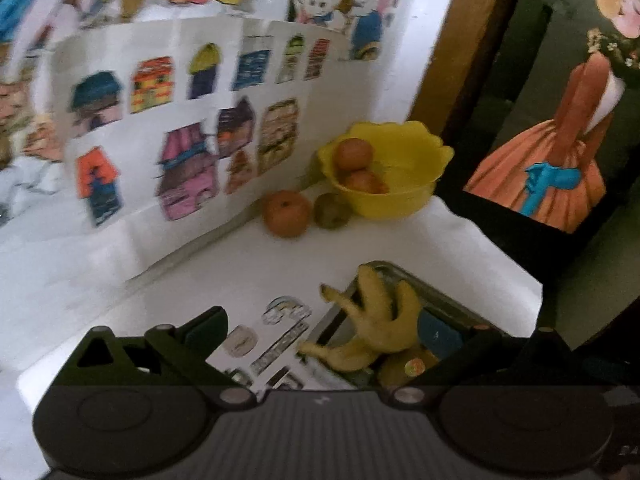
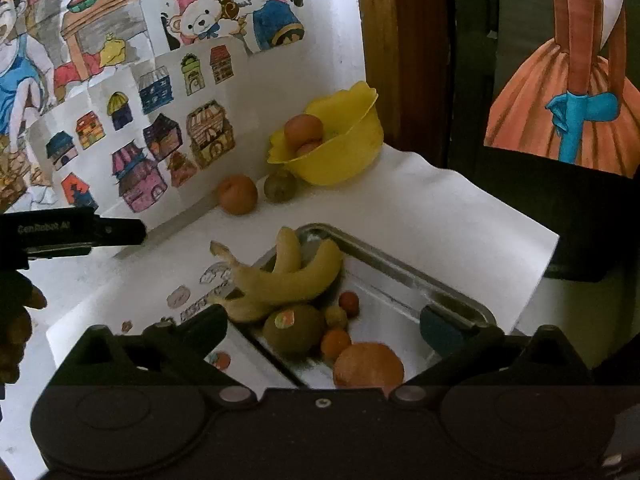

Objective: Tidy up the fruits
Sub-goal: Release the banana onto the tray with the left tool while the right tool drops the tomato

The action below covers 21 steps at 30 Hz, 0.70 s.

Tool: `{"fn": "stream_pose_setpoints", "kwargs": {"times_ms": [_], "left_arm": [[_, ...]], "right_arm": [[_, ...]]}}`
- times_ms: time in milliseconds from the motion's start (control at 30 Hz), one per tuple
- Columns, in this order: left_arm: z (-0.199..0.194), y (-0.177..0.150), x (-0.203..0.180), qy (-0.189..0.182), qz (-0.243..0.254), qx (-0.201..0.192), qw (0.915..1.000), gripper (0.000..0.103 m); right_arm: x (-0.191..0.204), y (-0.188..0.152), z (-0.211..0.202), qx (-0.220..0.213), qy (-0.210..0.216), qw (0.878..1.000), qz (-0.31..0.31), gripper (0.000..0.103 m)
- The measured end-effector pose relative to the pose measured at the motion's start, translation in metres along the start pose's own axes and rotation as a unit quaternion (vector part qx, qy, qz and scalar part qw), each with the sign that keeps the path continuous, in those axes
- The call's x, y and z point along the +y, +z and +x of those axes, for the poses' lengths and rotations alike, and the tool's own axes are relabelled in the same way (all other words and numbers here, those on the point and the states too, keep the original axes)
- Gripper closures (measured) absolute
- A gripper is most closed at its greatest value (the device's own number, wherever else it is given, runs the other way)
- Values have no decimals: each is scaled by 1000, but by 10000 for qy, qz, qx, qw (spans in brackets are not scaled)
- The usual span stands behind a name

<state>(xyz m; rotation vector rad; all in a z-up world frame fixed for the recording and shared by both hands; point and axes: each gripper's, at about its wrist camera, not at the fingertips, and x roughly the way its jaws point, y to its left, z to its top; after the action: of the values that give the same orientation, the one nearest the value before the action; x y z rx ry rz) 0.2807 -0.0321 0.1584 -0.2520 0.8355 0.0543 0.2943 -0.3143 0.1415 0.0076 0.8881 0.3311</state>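
Observation:
A metal tray (image 2: 400, 268) holds a bunch of bananas (image 2: 280, 276), a kiwi with a sticker (image 2: 294, 326), an orange (image 2: 368, 364) and several small round fruits (image 2: 336, 318). At the back a yellow bowl (image 2: 344, 148) contains two reddish fruits (image 2: 303, 130). A loose orange (image 2: 237, 194) and a greenish-brown fruit (image 2: 280, 186) lie beside it. My right gripper (image 2: 324, 330) is open above the tray. My left gripper (image 1: 322, 330) is open too, hovering over the bananas (image 1: 372, 320) at the tray's edge (image 1: 440, 300); it also shows at the left of the right wrist view (image 2: 72, 232).
Coloured drawings of houses (image 2: 152, 140) lean against the white wall behind the table. A dark picture of an orange dress (image 2: 568, 112) stands at the right, past the table's edge. White paper (image 2: 440, 216) covers the table. A hand (image 2: 16, 320) is at the far left.

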Motion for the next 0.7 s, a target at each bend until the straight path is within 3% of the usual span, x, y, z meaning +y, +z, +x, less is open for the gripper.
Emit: {"fn": "stream_pose_setpoints", "kwargs": {"times_ms": [400,700], "left_arm": [[-26,2,11,798,-102,175,9966,0],[-19,14,32,1011,4,354,9942,0]], "right_arm": [[30,-4,2,652,567,9961,-205,1],[50,16,26,739,577,9955,-146,1]]}}
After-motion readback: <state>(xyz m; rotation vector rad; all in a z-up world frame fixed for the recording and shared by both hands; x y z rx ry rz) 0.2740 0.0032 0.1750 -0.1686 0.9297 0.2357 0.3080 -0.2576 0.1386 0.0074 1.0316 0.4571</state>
